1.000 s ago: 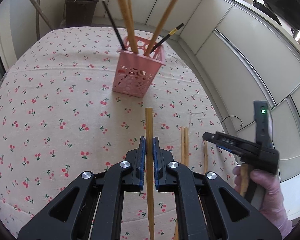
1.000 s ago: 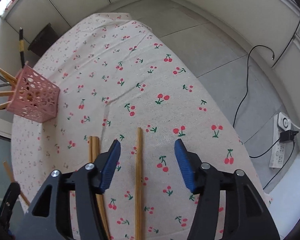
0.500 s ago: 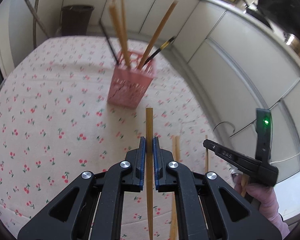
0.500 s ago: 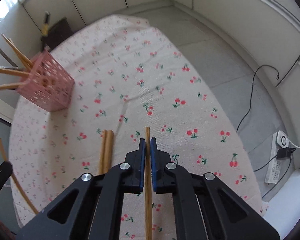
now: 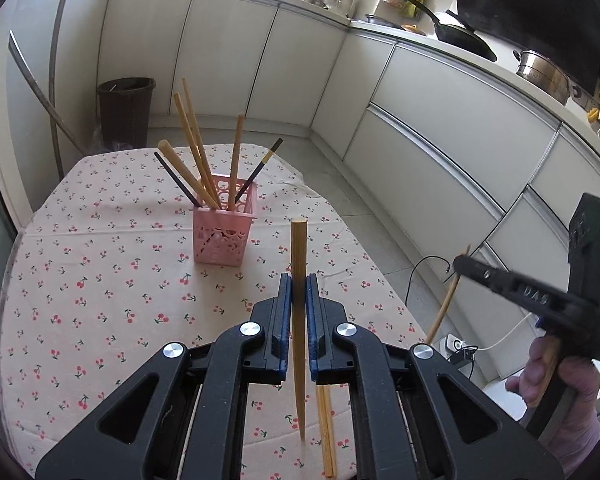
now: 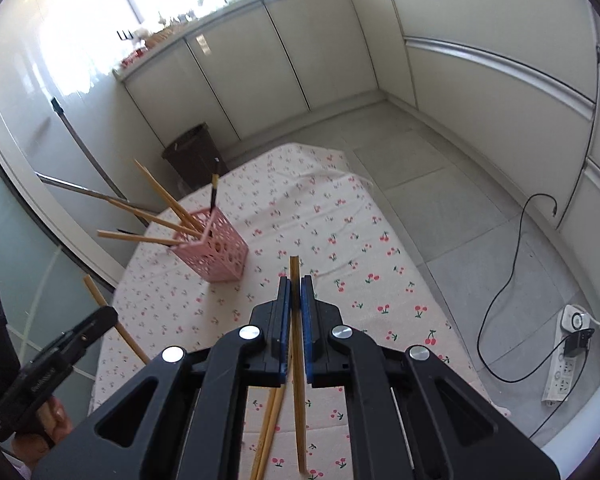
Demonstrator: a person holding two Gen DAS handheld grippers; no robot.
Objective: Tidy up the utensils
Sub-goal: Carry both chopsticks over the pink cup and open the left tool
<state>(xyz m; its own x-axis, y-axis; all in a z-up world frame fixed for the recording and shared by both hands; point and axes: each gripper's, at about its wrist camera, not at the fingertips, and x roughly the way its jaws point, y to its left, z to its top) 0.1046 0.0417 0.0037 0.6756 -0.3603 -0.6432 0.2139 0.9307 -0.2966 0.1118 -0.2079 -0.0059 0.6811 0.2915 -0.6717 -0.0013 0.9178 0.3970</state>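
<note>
Two chopsticks are lifted, one per tool. We see the left gripper [image 5: 299, 294] clenched on a wooden chopstick [image 5: 299, 264], and the right gripper [image 6: 295, 294] clenched on a thinner chopstick [image 6: 295, 270]; each stick runs along the fingers, presumably so it can be tipped into the pink basket [image 5: 224, 236] near the tabletop's middle. Left view alone shows a loose pair [image 5: 326, 428] at the near edge as parallel. Right view alone shows the power strip [image 6: 566, 364] on the floor.

2 downward wrist views, shared table [image 5: 100, 280]
</note>
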